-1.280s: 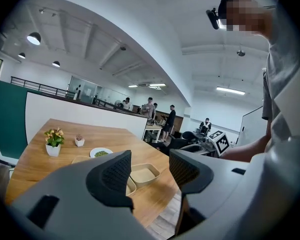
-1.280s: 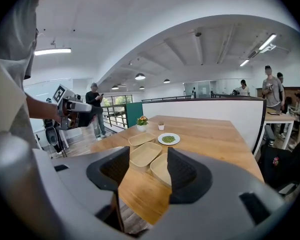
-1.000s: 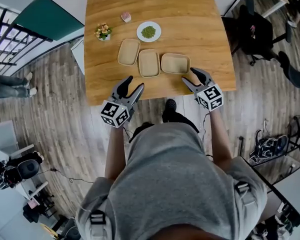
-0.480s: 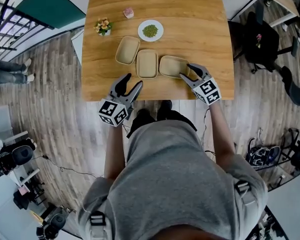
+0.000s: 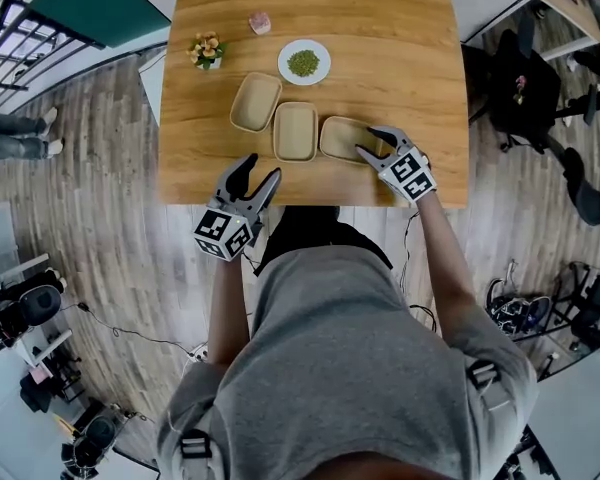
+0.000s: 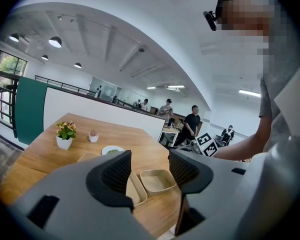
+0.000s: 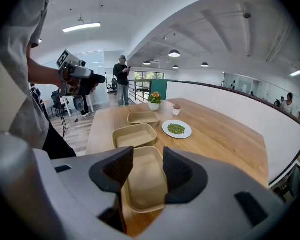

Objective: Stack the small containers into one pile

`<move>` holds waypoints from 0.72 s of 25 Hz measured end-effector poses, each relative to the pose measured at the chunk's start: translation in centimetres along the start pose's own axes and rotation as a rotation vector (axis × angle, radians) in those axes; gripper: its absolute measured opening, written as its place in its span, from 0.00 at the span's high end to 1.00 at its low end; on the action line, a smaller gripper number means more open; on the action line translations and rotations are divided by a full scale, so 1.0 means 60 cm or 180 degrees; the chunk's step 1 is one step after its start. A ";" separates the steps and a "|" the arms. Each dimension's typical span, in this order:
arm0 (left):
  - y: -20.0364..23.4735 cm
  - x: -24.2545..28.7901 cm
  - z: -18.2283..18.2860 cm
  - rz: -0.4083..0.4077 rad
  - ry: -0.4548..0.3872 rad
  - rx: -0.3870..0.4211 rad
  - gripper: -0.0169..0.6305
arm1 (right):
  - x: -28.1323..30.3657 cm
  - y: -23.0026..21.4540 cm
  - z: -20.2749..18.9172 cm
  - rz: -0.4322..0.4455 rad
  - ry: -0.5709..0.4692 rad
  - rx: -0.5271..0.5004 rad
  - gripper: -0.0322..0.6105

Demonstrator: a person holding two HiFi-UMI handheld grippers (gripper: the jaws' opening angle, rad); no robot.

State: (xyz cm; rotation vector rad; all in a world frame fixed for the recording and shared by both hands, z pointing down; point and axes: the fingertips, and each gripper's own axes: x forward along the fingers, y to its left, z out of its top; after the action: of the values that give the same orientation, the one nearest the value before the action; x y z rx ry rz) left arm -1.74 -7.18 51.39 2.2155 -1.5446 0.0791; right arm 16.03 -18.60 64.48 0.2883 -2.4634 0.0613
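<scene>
Closing over the tray (image 5: 340,138) right of mid-frame, the right gripper (image 5: 372,142) was not squeezing yet; it needed to pinch one wall squarely. The left gripper (image 5: 252,174) hung open and empty, lower left.

The left gripper (image 5: 261,168) and the right gripper (image 5: 372,141) are wearing grey shells, black ribbed pads and black-and-white square-marker cubes. The right gripper's jaws are closing with a pale tan container (image 5: 342,136) between them. Ahead of the left gripper, a middle container (image 5: 295,131) and an outer container (image 5: 255,103) are showing the same tan on the honey-brown grained table (image 5: 380,28), and beyond them a white plate (image 5: 288,66) is carrying green bits near a white flower pot (image 5: 207,52) with orange-yellow blooms and a small pink thing (image 5: 260,23).
</scene>
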 end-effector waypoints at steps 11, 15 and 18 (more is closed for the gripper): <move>0.061 0.063 -0.005 -0.0070 0.0140 -0.0095 0.59 | 0.088 -0.041 -0.035 0.0275 0.0447 -0.0219 0.70; 0.076 0.077 -0.010 -0.0081 0.0207 -0.0147 0.59 | 0.110 -0.050 -0.056 0.0345 0.0640 -0.0289 0.71; 0.086 0.087 -0.012 -0.0083 0.0248 -0.0185 0.59 | 0.123 -0.058 -0.071 0.0391 0.0748 -0.0271 0.72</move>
State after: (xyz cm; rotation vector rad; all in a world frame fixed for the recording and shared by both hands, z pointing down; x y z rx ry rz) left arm -4.30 -12.92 55.17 2.1609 -1.4580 0.1102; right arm 13.74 -22.90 72.27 0.0867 -2.2409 0.0397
